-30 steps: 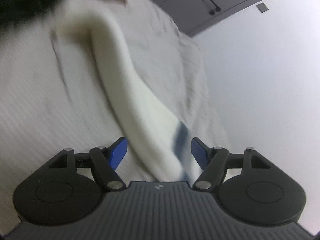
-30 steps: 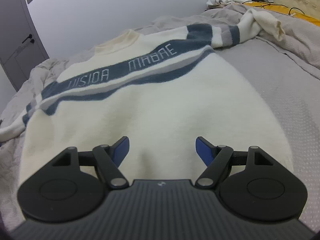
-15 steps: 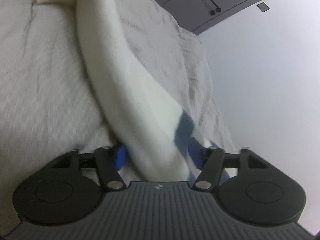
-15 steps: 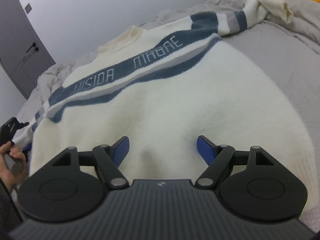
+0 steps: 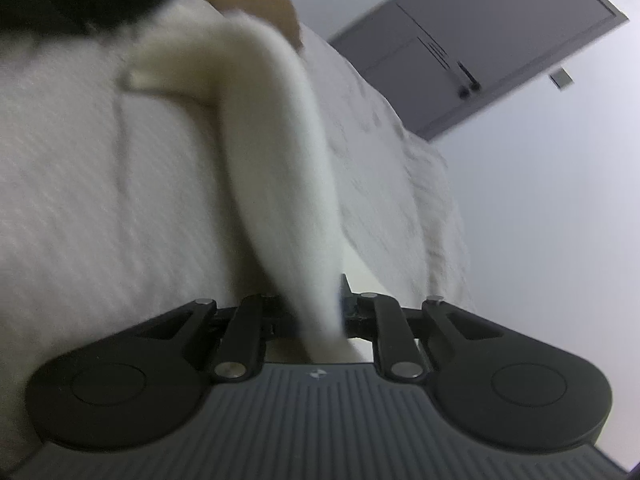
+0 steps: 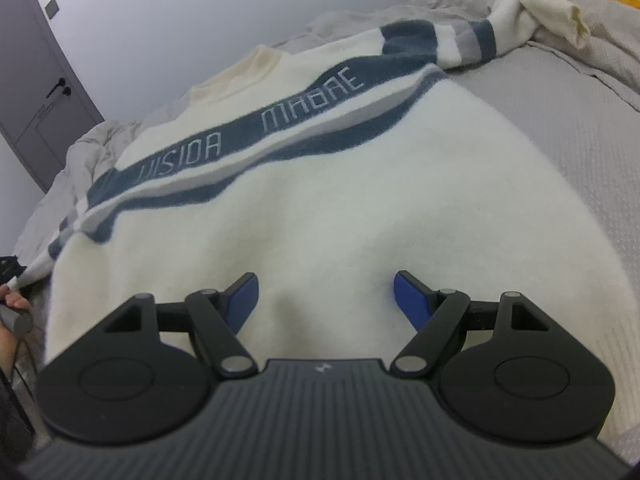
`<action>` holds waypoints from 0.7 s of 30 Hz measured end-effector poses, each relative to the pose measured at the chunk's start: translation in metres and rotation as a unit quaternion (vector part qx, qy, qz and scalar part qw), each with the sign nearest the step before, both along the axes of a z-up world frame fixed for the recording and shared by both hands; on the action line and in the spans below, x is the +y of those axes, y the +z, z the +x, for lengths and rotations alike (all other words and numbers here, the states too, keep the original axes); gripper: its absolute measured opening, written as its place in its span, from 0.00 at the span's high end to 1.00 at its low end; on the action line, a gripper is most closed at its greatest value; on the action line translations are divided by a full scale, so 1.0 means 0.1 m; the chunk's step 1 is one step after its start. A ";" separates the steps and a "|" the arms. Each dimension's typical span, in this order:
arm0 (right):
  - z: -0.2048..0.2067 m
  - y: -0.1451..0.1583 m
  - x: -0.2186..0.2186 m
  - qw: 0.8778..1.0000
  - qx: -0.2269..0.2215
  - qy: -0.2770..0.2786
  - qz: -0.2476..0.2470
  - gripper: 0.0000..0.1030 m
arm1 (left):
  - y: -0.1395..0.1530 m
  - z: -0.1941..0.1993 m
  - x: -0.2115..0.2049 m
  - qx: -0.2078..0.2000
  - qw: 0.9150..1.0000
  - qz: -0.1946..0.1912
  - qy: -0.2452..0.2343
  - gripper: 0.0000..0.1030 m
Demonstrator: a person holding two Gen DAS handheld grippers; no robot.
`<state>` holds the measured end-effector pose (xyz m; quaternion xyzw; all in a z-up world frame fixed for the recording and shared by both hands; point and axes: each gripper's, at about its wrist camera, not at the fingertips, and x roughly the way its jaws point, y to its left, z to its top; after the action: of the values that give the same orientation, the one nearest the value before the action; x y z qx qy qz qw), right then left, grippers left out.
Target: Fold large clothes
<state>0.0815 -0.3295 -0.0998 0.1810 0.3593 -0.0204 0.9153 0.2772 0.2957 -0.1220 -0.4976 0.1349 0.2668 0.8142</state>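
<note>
The sweater (image 6: 320, 208) lies face up on the bed (image 6: 580, 128), flat through the body, collar at the far end, its blue lettered band running across the chest. Its far sleeve (image 6: 532, 12) trails off past the band and ends crumpled on the bedding. The near sleeve (image 5: 280, 184) is in my left gripper (image 5: 316, 320): its jaws have just been closing and now pinch the cream knit, which runs from the pads away over the bed to its cuff. That view is blurred, so I cannot tell how deep the bite is.

My right gripper (image 6: 326, 292) hovers over the sweater's lower body, jaws spread wide, nothing between them, the knit beneath untouched.

I judge this as the start of the fold: sleeve caught, not yet brought across the chest.

Risks from here:
- The knit is thick and soft. If I hold only a thin edge, the sleeve may slide out when I lift.
- Pulling the sleeve across with the body unpinned could drag the whole sweater sideways and wrinkle the band area. My right gripper may need to press down first.
- The bedding under the sweater is loose, and a low sweep could snag it along with the sleeve.
- The far sleeve is bunched, so it will need straightening or the fold ends lumpy.
</note>
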 end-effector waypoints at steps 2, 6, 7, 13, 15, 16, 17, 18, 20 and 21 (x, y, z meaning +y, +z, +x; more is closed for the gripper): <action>0.01 0.00 0.00 1.000 0.003 -0.002 0.000 0.25 | 0.01 -0.10 0.06 0.005 1.000 -0.002 0.018 0.83; 0.02 0.00 0.03 1.000 0.003 -0.003 -0.008 0.25 | 0.01 -0.37 0.20 0.000 0.998 -0.014 0.056 0.83; 0.02 0.00 0.03 1.000 0.003 -0.003 -0.009 0.25 | 0.04 -0.40 0.23 0.003 0.998 -0.006 0.060 0.83; 0.00 0.03 0.07 1.000 -0.005 0.003 -0.024 0.25 | 0.12 -0.63 0.28 0.025 0.998 0.031 0.057 0.83; 0.00 0.05 0.11 0.999 -0.013 0.011 -0.038 0.25 | 0.14 -0.64 0.25 0.031 0.998 0.036 0.035 0.81; 0.00 0.06 0.11 0.999 -0.014 0.012 -0.039 0.25 | 0.16 -0.66 0.22 0.037 0.998 0.039 0.024 0.75; 0.00 0.07 0.12 0.999 -0.016 0.014 -0.040 0.25 | 0.19 -0.67 0.17 0.043 0.998 0.045 0.012 0.64; 0.00 0.07 0.12 0.999 -0.019 0.016 -0.041 0.25 | 0.24 -0.67 0.09 0.050 0.997 0.055 -0.002 0.58; -0.02 0.09 0.12 0.998 -0.025 0.020 -0.045 0.26 | 0.35 -0.63 -0.10 0.059 0.995 0.074 -0.024 0.45; -0.02 0.10 0.12 0.998 -0.027 0.021 -0.045 0.26 | 0.40 -0.63 -0.18 0.065 0.994 0.079 -0.038 0.45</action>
<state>0.0793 -0.3171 -0.0901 0.1322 0.3369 -0.0123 0.9321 0.2140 0.2774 -0.0817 -0.4082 0.1848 0.2775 0.8498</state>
